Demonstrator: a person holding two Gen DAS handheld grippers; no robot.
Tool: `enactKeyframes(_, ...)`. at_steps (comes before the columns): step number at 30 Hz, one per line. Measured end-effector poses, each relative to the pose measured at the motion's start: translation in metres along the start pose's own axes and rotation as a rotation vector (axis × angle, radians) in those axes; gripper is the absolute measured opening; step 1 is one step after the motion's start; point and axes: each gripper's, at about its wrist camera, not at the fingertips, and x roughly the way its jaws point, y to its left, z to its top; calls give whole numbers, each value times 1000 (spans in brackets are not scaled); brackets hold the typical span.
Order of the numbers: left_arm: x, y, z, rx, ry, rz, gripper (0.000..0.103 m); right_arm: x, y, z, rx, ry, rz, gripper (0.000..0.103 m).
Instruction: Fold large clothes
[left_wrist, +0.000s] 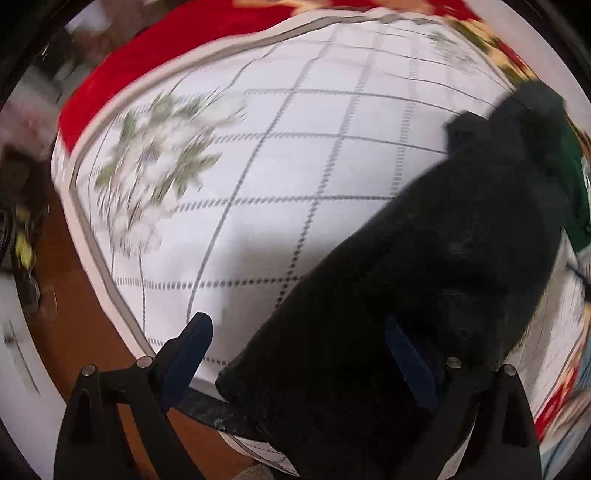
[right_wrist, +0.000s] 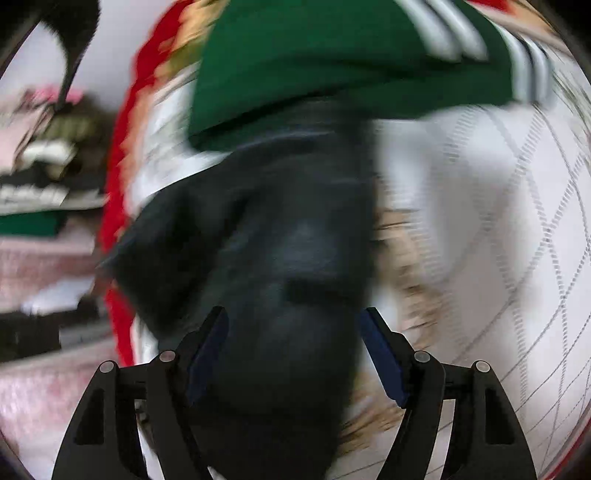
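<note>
Holding both grippers wide open, we grip nothing: left gripper (left_wrist: 301, 338), right gripper (right_wrist: 295, 332). The black garment (left_wrist: 424, 266) fills lower right, on the white cloth (left_wrist: 258, 166). Risk: closing now bunches several layers.

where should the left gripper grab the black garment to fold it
Grip the black garment at its near hem edge, by the table's front rim, coming from the left. That edge lies exposed on white cloth; the left gripper has open jaws around it already.
</note>
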Motion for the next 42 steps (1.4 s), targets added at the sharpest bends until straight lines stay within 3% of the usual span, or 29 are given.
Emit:
enactKeyframes(4, -25, 28, -12, -121, -13, -69, 95, 38, -34, 18, 25, 40, 102, 76)
enactKeyframes(5, -30, 35, -17, -144, -11, -85, 95, 47, -34, 20, 19, 35, 172, 78)
enactKeyframes(6, -36, 42, -22, -166, -7, -95, 95, 48, -30, 18, 2, 6, 182, 78)
enactKeyframes(7, -38, 46, -27, -179, -6, -95, 95, 47, -24, 16, -27, -30, 168, 73)
enactKeyframes(8, -42, 52, -33, -197, -8, -95, 95, 44, -19, 13, -48, -51, 143, 55)
enactKeyframes(9, -45, 54, -37, -207, -5, -99, 95, 40, -18, 9, -45, -67, 131, 49)
enactKeyframes(11, -44, 57, -46, -231, 19, -119, 95, 26, -30, 2, 14, -87, 168, 28)
enactKeyframes(14, -39, 52, -55, -279, 55, -197, 95, 0, -53, -19, 110, -108, 157, 20)
enactKeyframes(21, -8, 22, -46, -281, 68, -279, 95, -76, -141, -105, 280, -111, -11, 19)
enactKeyframes(24, 14, 13, -31, -278, 63, -278, 95, -86, -190, -127, 352, -53, 14, 22)
enactKeyframes(25, 18, 13, -29, -282, 64, -270, 95, -88, -199, -131, 374, -40, 18, 28)
enactKeyframes(28, 25, 8, -21, -284, 31, -241, 94, -94, -214, -140, 376, -25, 11, 34)
enactKeyframes(30, 18, 1, -19, -254, -28, -196, 80, -96, -208, -137, 344, -15, -4, 36)
enactKeyframes(31, 12, -4, -19, -219, -64, -140, 59, -94, -206, -140, 329, -11, -15, 36)
enactKeyframes(32, 7, -6, -19, -197, -83, -116, 45, -95, -204, -140, 318, -4, -23, 37)
enactKeyframes(33, 7, -4, -19, -190, -89, -122, 38, -94, -201, -140, 312, 2, -28, 38)
enactKeyframes(34, 2, 1, -22, -212, -83, -182, 23, -94, -199, -139, 310, 8, -28, 40)
enactKeyframes(39, -3, 21, -40, -292, -23, -426, 28, -100, -201, -141, 331, 26, -6, 40)
enactKeyframes(42, 13, 23, -49, -334, 38, -525, 31, -103, -213, -146, 321, 35, -6, 40)
